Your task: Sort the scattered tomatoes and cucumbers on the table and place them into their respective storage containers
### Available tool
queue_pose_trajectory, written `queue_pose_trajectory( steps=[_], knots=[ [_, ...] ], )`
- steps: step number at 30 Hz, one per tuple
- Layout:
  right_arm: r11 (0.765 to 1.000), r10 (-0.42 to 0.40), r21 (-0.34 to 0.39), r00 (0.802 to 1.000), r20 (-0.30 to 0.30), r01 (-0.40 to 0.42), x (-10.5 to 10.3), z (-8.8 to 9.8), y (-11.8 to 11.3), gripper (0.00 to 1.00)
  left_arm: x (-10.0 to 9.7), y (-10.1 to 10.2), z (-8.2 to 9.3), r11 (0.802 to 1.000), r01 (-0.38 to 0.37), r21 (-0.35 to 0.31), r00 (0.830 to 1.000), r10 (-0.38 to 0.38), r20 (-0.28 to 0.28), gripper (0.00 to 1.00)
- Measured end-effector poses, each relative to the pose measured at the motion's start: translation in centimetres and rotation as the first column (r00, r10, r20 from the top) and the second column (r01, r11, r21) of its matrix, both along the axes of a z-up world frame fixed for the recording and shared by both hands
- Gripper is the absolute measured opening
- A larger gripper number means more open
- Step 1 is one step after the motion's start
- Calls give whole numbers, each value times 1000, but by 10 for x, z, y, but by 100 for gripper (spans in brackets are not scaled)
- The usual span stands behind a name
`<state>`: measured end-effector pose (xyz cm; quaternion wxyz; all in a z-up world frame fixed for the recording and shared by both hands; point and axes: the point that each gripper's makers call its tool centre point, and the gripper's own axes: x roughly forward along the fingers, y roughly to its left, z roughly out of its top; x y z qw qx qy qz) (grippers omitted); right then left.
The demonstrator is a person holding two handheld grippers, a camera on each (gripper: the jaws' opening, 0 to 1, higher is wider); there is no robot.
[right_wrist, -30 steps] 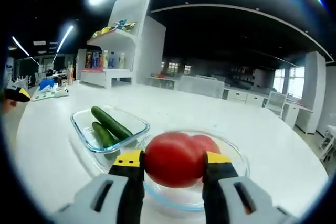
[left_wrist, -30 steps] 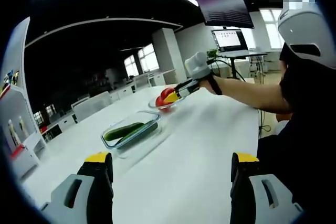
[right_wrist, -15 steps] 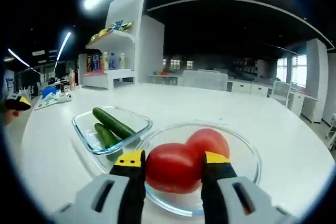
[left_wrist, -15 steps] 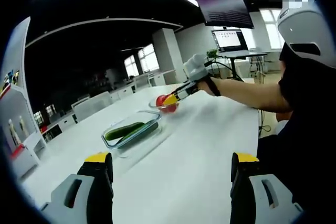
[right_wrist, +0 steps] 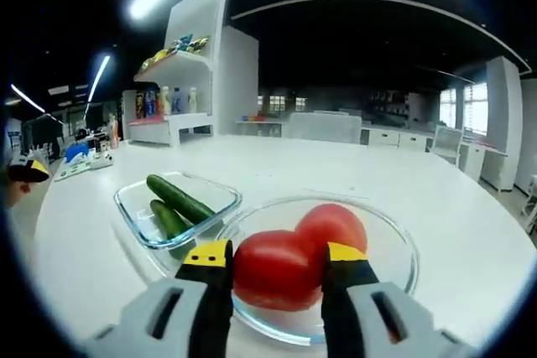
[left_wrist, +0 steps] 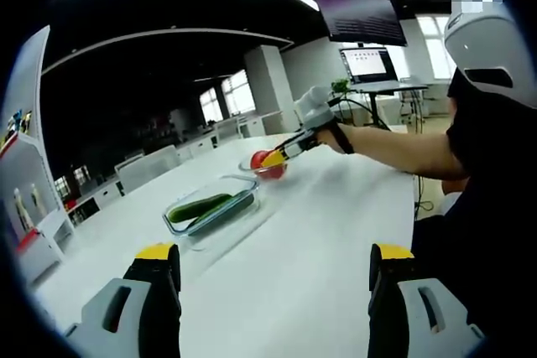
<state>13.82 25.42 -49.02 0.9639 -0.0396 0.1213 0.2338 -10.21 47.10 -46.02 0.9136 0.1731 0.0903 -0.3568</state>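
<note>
1. Over the round glass bowl (right_wrist: 394, 245), the right claw (right_wrist: 277, 259) is clamped on a tomato (right_wrist: 277, 270), beside a second tomato (right_wrist: 334, 225) lying there.
2. Toward the bench (left_wrist: 336, 232) middle, two cucumbers (right_wrist: 174, 203) lie in the rectangular container (right_wrist: 138, 222), just beside the bowl.
3. At the near bench edge, the left claw (left_wrist: 273, 270) stands wide apart, holding nothing.

count, taking the round glass bowl (right_wrist: 394, 245) as landmark: two tomatoes in it, near tomato (right_wrist: 277, 270) and far tomato (right_wrist: 334, 225). two cucumbers, long cucumber (right_wrist: 179, 199) and short cucumber (right_wrist: 169, 218), in one rectangular glass container (right_wrist: 138, 232) just beside the bowl. containers: two.
</note>
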Motion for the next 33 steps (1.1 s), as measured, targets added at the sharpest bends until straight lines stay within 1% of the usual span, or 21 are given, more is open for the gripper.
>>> queue_pose_trajectory(
  steps=[5,18,33],
  knots=[
    [1000,-1,4,1000,-1,1,-4,1,2,37,0,-1,0,1000,0,-2,1000,0,-1,93],
    [999,-5,34,1000,1,5,-1,0,-1,38,0,-3,0,1000,1,-3,1000,-1,-1,93],
    [999,4,44,1000,5,-4,-2,0,2,39,-1,-2,0,1000,1,-2,1000,-1,-1,93]
  ],
)
